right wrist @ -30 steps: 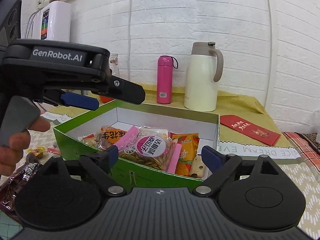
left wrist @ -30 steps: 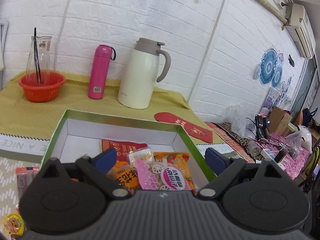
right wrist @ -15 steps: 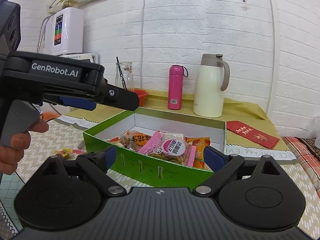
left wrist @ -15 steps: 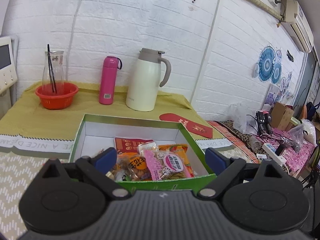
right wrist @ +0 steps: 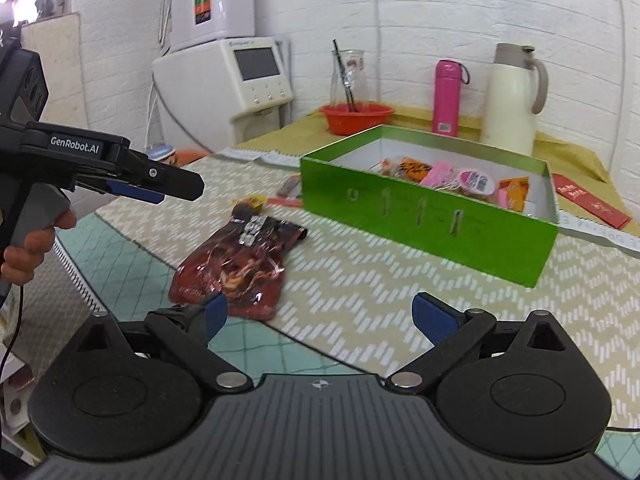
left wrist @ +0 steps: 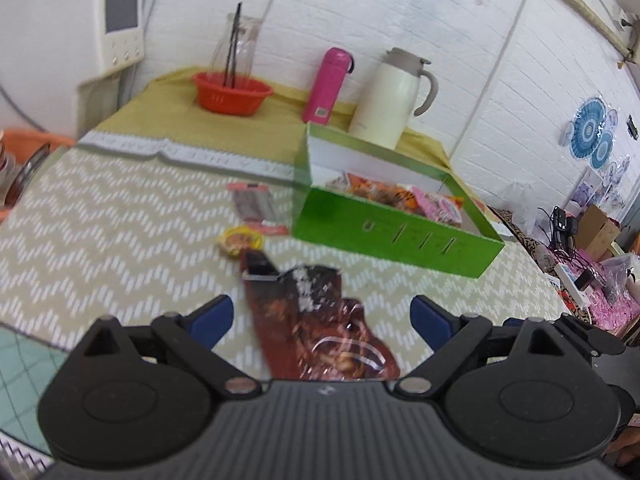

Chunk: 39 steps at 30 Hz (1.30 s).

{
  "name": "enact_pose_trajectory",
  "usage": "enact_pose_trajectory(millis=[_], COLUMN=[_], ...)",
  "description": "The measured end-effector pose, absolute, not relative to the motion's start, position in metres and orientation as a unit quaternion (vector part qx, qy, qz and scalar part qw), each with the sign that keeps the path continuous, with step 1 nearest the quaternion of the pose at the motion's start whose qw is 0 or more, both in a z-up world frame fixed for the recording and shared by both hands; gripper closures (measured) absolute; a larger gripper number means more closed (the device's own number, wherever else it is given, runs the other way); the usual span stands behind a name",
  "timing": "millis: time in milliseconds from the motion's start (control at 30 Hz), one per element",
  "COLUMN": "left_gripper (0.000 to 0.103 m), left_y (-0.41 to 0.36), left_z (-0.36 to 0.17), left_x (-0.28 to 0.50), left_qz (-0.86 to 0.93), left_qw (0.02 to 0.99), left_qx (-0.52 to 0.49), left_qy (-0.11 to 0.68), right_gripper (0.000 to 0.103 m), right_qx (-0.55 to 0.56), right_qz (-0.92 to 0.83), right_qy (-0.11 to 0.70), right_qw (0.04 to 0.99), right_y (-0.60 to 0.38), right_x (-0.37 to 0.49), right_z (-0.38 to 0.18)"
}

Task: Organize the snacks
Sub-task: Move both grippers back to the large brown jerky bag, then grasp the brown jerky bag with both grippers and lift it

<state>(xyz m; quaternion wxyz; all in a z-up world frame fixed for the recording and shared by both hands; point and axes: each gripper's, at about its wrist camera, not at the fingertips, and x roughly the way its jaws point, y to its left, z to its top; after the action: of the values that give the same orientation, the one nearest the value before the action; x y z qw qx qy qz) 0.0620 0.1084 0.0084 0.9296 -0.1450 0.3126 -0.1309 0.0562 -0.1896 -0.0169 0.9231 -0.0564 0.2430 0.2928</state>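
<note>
I judge the task part done: several snacks lie in the box, three packets remain on the tabletop, both grippers' fingers apart, empty.

Glossy crinkled foil-plastic dark red snack bag on a matt woven-look chevron mat, green box of smooth cardboard with satin sheen and white inside, matt ribbed black plastic gripper bodies, shiny pink bottle, smooth cream jug, orange plastic bowl.
</note>
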Motion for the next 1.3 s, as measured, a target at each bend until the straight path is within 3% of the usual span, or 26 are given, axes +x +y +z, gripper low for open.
enact_pose_trajectory(millis=[167, 500, 633, 667, 700, 733, 767, 800, 967, 1000, 1100, 1233, 1300], left_gripper=[0.011, 0.012, 0.012, 0.013, 0.017, 0.02, 0.032, 0.043, 0.049, 0.049, 0.046, 0.049, 0.059], left_y=[0.128, 0.148, 0.145, 0.142, 0.138, 0.134, 0.131, 0.127, 0.113, 0.113, 0.116, 0.119, 0.12], left_z=[-0.018, -0.02, -0.022, -0.023, -0.023, -0.024, -0.025, -0.027, -0.037, -0.038, -0.037, -0.035, -0.035], left_x=[0.04, 0.027, 0.032, 0.035, 0.038, 0.042, 0.046, 0.051, 0.067, 0.068, 0.069, 0.073, 0.077], left_qz=[-0.128, -0.13, -0.147, -0.153, -0.16, -0.166, -0.171, -0.184, -0.19, -0.188, -0.176, -0.17, -0.173], left_qw=[0.919, 0.918, 0.914, 0.913, 0.912, 0.911, 0.909, 0.904, 0.894, 0.895, 0.896, 0.897, 0.895], left_qx=[-0.173, -0.194, -0.198, -0.196, -0.193, -0.19, -0.188, -0.189, -0.195, -0.196, -0.207, -0.204, -0.206], left_qy=[0.33, 0.321, 0.322, 0.323, 0.325, 0.328, 0.331, 0.335, 0.356, 0.354, 0.352, 0.352, 0.356], right_gripper=[0.0, 0.0, 0.05, 0.056, 0.079, 0.08, 0.082, 0.093, 0.094, 0.09, 0.062, 0.056, 0.056], right_qx=[-0.066, -0.014, 0.007, 0.009, 0.008, 0.008, 0.01, 0.009, 0.001, -0.001, -0.009, 0.015, 0.035], right_qz=[0.319, 0.319, 0.316, 0.314, 0.311, 0.308, 0.307, 0.305, 0.299, 0.301, 0.305, 0.312, 0.319], right_qy=[0.26, 0.294, 0.3, 0.297, 0.297, 0.301, 0.304, 0.304, 0.301, 0.297, 0.275, 0.271, 0.276], right_qw=[0.909, 0.901, 0.9, 0.902, 0.903, 0.902, 0.902, 0.902, 0.906, 0.906, 0.912, 0.911, 0.906], right_y=[-0.164, -0.116, -0.116, -0.118, -0.121, -0.125, -0.128, -0.133, -0.151, -0.152, -0.152, -0.144, -0.14], right_x=[0.059, 0.109, 0.116, 0.115, 0.114, 0.113, 0.111, 0.108, 0.09, 0.088, 0.086, 0.1, 0.108], right_z=[-0.026, -0.036, -0.04, -0.04, -0.039, -0.039, -0.04, -0.041, -0.042, -0.042, -0.038, -0.035, -0.037])
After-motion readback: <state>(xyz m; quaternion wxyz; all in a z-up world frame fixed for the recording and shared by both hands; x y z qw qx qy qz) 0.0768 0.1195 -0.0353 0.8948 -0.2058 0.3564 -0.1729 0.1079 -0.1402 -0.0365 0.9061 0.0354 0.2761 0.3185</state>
